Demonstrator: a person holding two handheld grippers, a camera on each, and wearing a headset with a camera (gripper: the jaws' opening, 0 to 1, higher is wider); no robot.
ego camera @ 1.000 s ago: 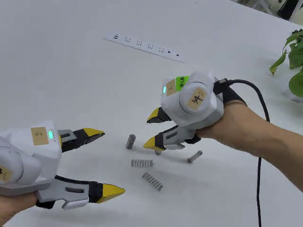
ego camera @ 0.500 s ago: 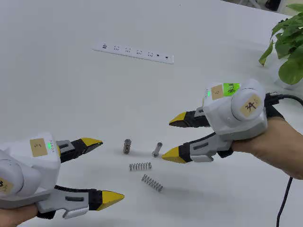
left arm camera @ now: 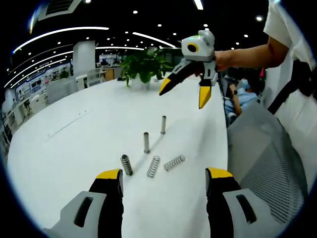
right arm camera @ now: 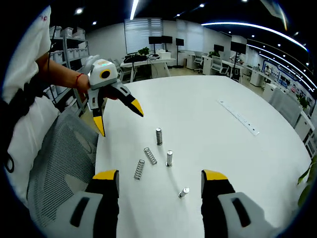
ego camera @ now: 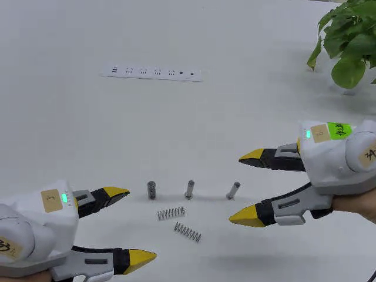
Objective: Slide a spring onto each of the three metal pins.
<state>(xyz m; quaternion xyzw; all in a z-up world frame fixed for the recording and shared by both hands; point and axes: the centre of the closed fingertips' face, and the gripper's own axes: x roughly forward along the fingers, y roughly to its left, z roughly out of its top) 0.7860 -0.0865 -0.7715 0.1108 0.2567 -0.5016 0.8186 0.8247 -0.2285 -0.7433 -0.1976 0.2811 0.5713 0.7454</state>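
Three short metal pins stand in a row on the white table. The left pin [ego camera: 151, 190] carries a spring. The middle pin [ego camera: 190, 188] and the right pin [ego camera: 233, 190] are bare, and the right one looks tilted. Two loose springs [ego camera: 171, 212] [ego camera: 187, 231] lie just in front of the pins. My left gripper [ego camera: 130, 224] is open at the lower left, short of the pins. My right gripper [ego camera: 247, 186] is open and empty, just right of the right pin. The left gripper view has the sprung pin [left arm camera: 127, 164] nearest; the right gripper view has the bare right pin [right arm camera: 184, 192] nearest.
A white power strip [ego camera: 151, 73] lies farther back on the table [ego camera: 70, 129]. A green potted plant [ego camera: 346, 44] stands at the far right. A mesh office chair [left arm camera: 267, 163] sits beside the table edge.
My right gripper has drawn back to the right, away from the pins, with its jaws open. The middle and right pins now show free of it. The left gripper has barely moved.
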